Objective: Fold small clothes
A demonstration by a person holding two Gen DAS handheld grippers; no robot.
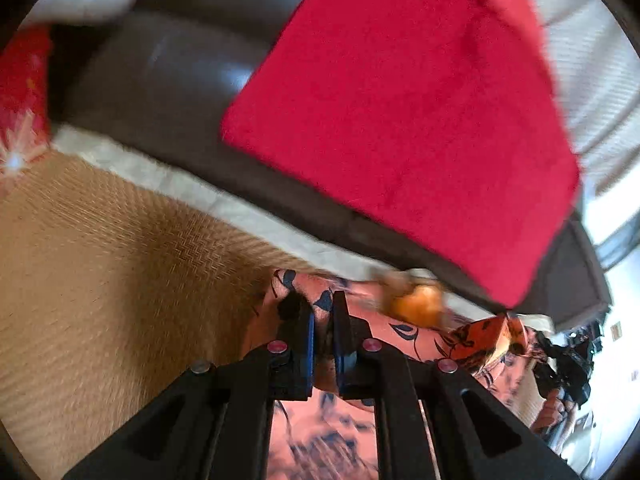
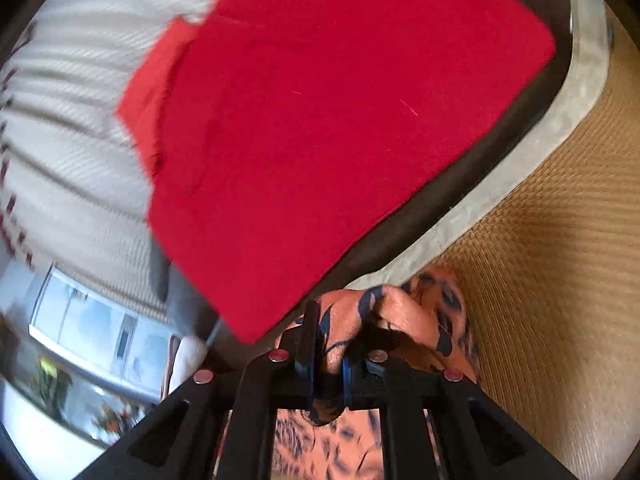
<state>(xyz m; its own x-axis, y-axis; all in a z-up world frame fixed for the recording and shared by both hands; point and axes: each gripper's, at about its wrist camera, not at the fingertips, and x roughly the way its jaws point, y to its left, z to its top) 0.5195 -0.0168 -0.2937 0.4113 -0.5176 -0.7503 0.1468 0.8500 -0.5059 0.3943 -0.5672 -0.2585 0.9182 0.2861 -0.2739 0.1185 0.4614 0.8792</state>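
Nearest the left wrist camera, the left hand-held gripper (image 1: 322,312) was clamped on an edge of the small peach-orange garment printed with dark blue leaves (image 1: 404,334), its blue-lined jaws nearly together with cloth between them. In the right wrist view the right hand-held gripper (image 2: 329,344) was likewise closed on a bunched fold of the same printed garment (image 2: 404,316), the fabric crumpling over its right finger. The garment hung between the two grippers, raised above the tan woven mat (image 1: 100,272), not lying flat on it.

Beyond, a folded bright red towel (image 2: 340,128) lay on a dark brown leather sofa seat (image 1: 160,92), edged by a pale cloth strip (image 1: 192,192).

By my judgement the step in hand was lifting and stretching the garment open. The next move would call for keeping both grips firm, drawing the cloth taut and laying it flat on the mat before folding.
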